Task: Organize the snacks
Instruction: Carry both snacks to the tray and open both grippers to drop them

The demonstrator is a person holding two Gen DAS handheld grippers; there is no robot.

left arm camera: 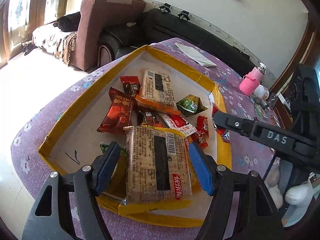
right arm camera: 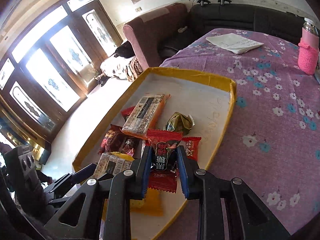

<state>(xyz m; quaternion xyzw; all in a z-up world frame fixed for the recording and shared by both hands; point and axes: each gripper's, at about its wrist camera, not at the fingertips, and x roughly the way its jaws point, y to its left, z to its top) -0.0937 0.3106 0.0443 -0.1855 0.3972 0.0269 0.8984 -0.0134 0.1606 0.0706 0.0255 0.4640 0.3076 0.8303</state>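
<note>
Over the yellow-rimmed tray on the purple flowered tablecloth, I have both claws at work among the snacks; my left gripper straddles a clear cracker packet, blue pads on either side of it, and I judge them spread, since I see a gap on the left side and cannot tell whether the right pad touches the wrapper; my right gripper is pinching a small red-and-black candy, its pads pressed against the wrapper's sides, over the tray's near end. The rest of the pile lies loose in the tray: a second cracker packet farther in, a dark red pouch beside it, a green-and-gold foil sweet towards the right rim, and several red candies between. I take the step in hand to be sorting piece by piece, the right claw carrying one candy, the left lining up on the cracker packet. Next, I think, the candy wants placing with its own kind, and the left needs to close squarely across the packet's width; the slick wrapper may slide if I bite only an edge. A pink bottle and folded papers sit well apart on the cloth.
</note>
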